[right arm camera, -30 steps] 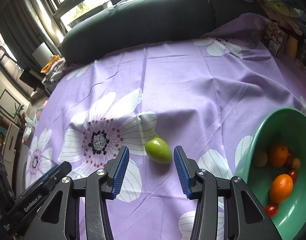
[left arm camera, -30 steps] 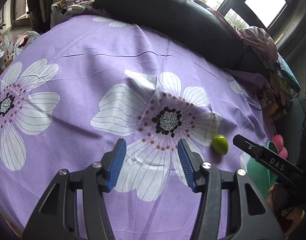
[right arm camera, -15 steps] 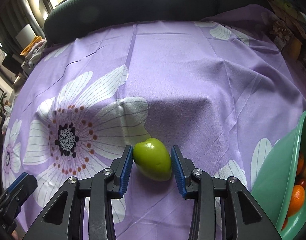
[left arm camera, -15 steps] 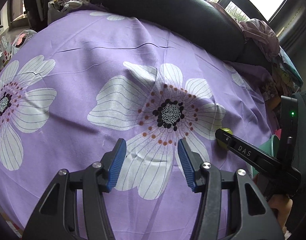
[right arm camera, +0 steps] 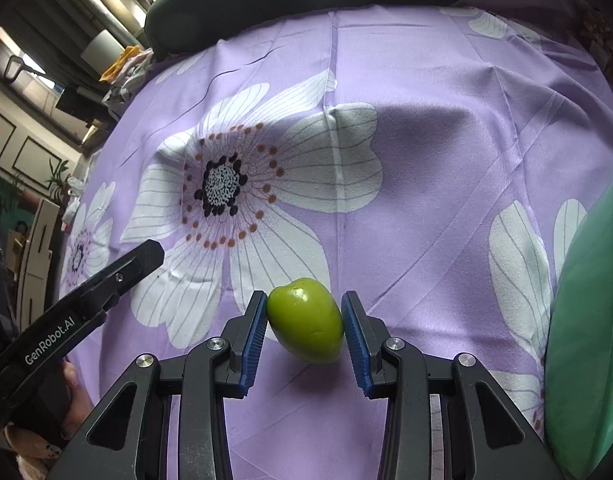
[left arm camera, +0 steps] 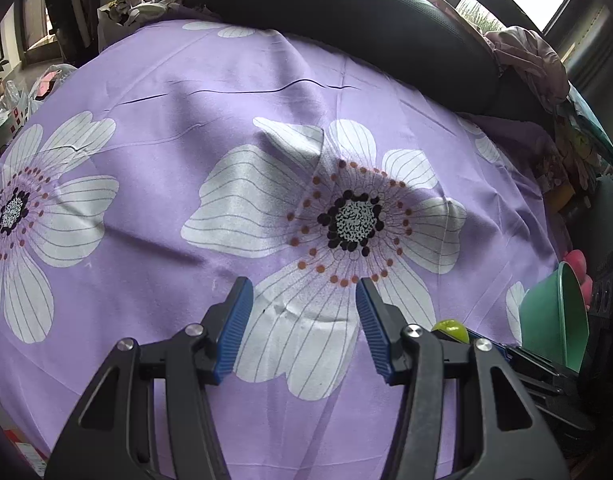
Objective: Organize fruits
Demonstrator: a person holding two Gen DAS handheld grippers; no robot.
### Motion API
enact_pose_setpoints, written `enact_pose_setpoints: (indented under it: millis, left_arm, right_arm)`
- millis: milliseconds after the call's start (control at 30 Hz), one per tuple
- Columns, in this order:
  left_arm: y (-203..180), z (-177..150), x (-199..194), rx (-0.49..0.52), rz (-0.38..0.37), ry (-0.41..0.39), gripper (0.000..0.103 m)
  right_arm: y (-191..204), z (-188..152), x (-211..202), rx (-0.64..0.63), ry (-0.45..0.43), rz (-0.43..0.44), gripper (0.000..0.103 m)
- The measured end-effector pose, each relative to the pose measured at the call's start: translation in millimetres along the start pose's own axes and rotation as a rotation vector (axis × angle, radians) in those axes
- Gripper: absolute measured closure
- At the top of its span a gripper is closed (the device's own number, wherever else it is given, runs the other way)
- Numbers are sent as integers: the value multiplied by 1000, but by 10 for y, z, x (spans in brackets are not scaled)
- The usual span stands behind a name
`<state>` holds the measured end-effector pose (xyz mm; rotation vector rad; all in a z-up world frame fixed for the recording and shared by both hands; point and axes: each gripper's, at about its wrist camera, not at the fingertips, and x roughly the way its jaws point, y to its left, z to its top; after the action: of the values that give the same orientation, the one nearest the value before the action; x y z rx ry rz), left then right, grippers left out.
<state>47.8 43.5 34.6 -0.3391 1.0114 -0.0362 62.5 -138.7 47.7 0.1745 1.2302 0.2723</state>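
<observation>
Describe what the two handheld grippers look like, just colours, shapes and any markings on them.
Both are matte black plastic frames with triangular cut-outs and silver screw heads. Each of the left gripper and the right gripper has two jaws faced with ribbed blue pads. In the right wrist view, the left gripper's side bears white lettering reading GenRobot.AI. No cables or sleeves are visible.

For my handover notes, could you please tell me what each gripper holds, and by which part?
The right gripper pinches the green fruit across its two sides. The left gripper holds nothing.
</observation>
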Motion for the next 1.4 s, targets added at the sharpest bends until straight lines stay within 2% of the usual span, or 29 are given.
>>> enact_pose_setpoints:
  millis: [233, 400, 567, 767, 933, 1100, 1400]
  left_arm:
    - [-32, -11, 23, 16, 11, 8, 50]
    - [-87, -30, 27, 33, 0, 15, 50]
    - [-174, -65, 18, 44, -60, 34, 50]
    - [-354, -140, 42, 76, -166, 74, 50]
    - [-548, -238, 127, 114, -221, 119, 52]
    - [-725, -313, 190, 155, -265, 151, 52]
    - [-826, -379, 304, 179, -290, 190, 56]
  right_arm:
    - [-26, 13, 30, 12, 23, 1, 63]
    - [-95, 8, -88, 41, -5, 26, 62]
    - [-194, 11, -245, 83, -55, 65, 61]
    - [-346, 49, -303, 164, -98, 128, 61]
    - [-334, 55, -240, 170, -86, 172, 61]
    - [-297, 48, -191, 153, -71, 178, 61]
    - [-335, 40, -83, 175, -39, 217, 62]
